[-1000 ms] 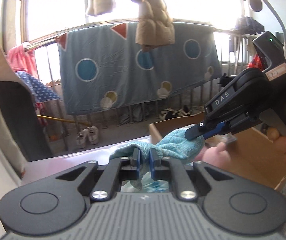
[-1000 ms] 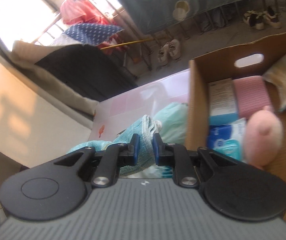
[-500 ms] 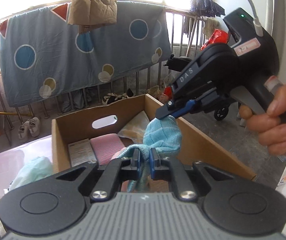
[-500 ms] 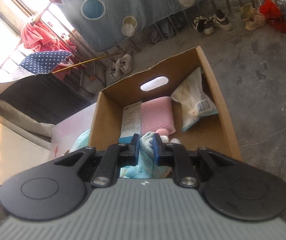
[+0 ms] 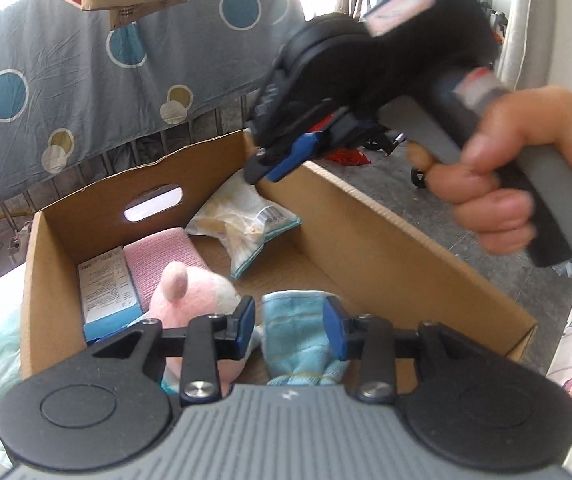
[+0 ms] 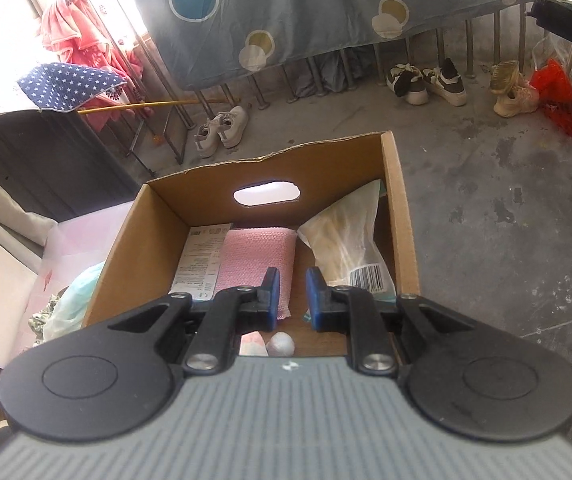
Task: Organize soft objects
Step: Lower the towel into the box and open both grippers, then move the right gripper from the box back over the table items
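Left gripper (image 5: 289,322) opening — blue towel (image 5: 299,330) between, right gripper (image 6: 292,297) empty — parted, barcode bag (image 6: 349,246)

Light-blue towel (image 5: 297,332) w/ a thin yellow stripe, pale pink plush (image 5: 190,292) beside it, knit-textured pink cloth (image 6: 256,256) behind. Brown cardboard box (image 5: 385,240). Grey-blue sheet (image 6: 325,12) w/ blue, olive & white circles. Navy fabric (image 6: 70,88), white stars, poss. an umbrella.
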Motion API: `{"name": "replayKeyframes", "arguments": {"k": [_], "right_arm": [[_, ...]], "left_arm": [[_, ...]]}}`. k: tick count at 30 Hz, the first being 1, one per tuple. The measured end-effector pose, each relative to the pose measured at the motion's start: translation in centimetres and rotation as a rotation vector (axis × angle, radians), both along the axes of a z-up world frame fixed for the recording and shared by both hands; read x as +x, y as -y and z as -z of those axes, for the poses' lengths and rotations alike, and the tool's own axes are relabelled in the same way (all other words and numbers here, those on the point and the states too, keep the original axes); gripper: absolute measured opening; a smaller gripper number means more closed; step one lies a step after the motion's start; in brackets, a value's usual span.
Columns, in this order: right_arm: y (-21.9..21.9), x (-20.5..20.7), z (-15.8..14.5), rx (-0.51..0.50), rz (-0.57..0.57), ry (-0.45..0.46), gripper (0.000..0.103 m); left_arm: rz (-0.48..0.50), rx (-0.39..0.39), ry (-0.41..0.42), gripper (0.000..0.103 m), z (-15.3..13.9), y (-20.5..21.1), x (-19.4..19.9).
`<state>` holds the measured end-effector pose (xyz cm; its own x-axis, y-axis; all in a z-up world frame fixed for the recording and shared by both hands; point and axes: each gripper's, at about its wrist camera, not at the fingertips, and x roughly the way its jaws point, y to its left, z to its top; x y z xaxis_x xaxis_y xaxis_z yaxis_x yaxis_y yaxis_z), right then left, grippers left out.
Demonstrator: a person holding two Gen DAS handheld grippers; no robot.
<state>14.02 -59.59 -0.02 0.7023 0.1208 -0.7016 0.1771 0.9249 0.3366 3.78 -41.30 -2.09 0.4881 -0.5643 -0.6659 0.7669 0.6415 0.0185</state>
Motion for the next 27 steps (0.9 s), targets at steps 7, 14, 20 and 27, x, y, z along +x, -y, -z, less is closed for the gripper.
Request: {"name": "replayKeyframes", "arguments": {"k": [7, 14, 20, 27], "right_arm": [[0.1, -5.2, -1.2, 0.174, 0.045, -0.040, 0.018], [-4.9, -9.0, -1.3, 0.182, -0.011, -0.135, 0.058], [-8.2, -7.4, 3.8, 0.145, 0.027, -0.338, 0.071], [-8.2, -3.3, 9.7, 0.055, 0.103, -0.500, 0.071]], "left_arm": [[-0.085, -0.023, -0.005, 0.061, -1.7, -3.8, 0.8], [-0.205, -0.064, -0.016, 0.070, -4.1, -10.0, 1.7], [-0.307, -0.081, -0.013, 0.073, -5.0, -16.4, 1.8], [-0.416, -0.067, -0.013, 0.073, -4.9, -23.2, 2.3]]}}
